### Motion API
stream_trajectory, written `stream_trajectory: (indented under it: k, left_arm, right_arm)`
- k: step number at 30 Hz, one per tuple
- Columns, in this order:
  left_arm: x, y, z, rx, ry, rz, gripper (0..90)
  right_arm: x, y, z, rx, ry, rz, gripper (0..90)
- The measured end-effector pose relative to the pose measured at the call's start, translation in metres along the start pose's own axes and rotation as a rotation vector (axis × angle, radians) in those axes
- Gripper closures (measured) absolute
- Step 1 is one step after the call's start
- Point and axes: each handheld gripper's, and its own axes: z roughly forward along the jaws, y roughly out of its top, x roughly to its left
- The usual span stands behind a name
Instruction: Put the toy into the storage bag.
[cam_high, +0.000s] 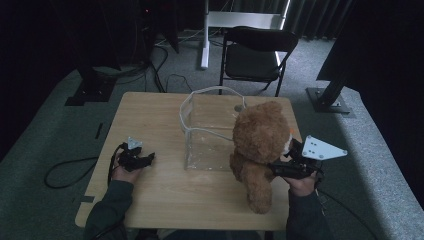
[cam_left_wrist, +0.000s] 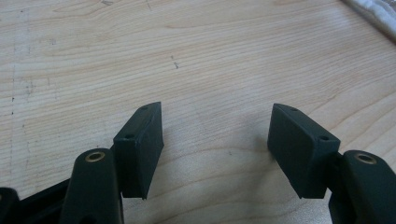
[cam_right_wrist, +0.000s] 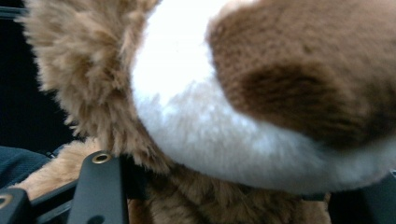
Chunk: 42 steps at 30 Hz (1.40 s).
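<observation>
- The left gripper (cam_high: 149, 159) rests on the wooden table (cam_high: 150, 115), well to the left of the clear bag (cam_high: 210, 131), held by the person's left hand (cam_high: 125, 172).
- In the left gripper view its jaws stand wide apart, with bare wood between them; a corner of the clear bag (cam_left_wrist: 373, 11) shows at the top right.
- The clear bag stands open near the middle of the table, its white rim up.
- The teddy bear (cam_high: 260, 150) sits just to the right of the bag, touching its right side, with its back to the high camera and one leg stretched toward the near table edge.
- The right gripper (cam_high: 280, 169) is at the bear's right side, well to the right of the bag, held by the right hand (cam_high: 302, 185).
- In the right gripper view the bear's fur (cam_right_wrist: 261, 107) lies between the jaws, its white muzzle just above them; the jaws are clamped on the bear's body.
- A black folding chair (cam_high: 252, 52) stands on the carpet beyond the bag.
</observation>
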Motion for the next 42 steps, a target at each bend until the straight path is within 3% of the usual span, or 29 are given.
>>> stream_trajectory:
  k: [42]
  left_arm:
    - [-0.001, 0.0, 0.0, 0.003, 0.003, 0.001, 34.8]
  right_arm:
    - [-0.033, 0.05, -0.015, -0.042, -0.104, -0.068, 36.8]
